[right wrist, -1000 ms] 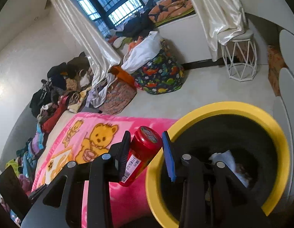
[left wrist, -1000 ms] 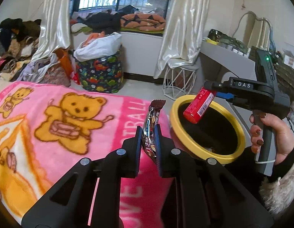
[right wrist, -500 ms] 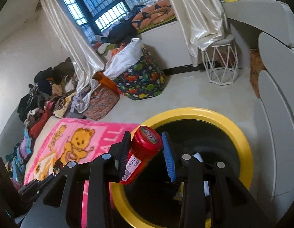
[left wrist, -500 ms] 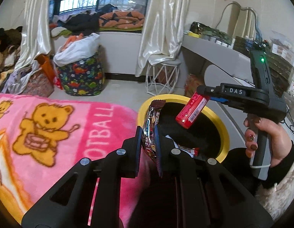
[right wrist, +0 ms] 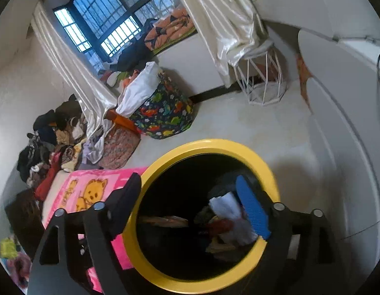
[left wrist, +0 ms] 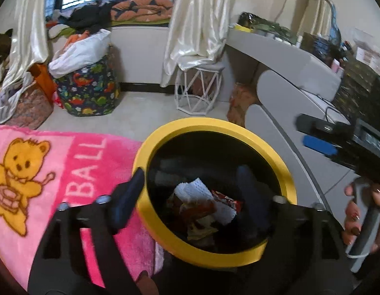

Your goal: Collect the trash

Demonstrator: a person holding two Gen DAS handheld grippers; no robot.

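Hovering over yellow-rimmed bin [left wrist: 215, 129], L gripper [left wrist: 190, 191] & R gripper [right wrist: 190, 204] jaws just sprang open, empty; risk: clipping rim w/ fingers on exit.

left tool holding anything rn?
No. The left tool has its jaws spread wide over the yellow-rimmed bin, with nothing between them.

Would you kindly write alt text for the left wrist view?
Open left tongs hang empty over a yellow-rimmed bin holding wrappers and tissue. A pink bear blanket lies left; the right tongs, hand-held, show at right.
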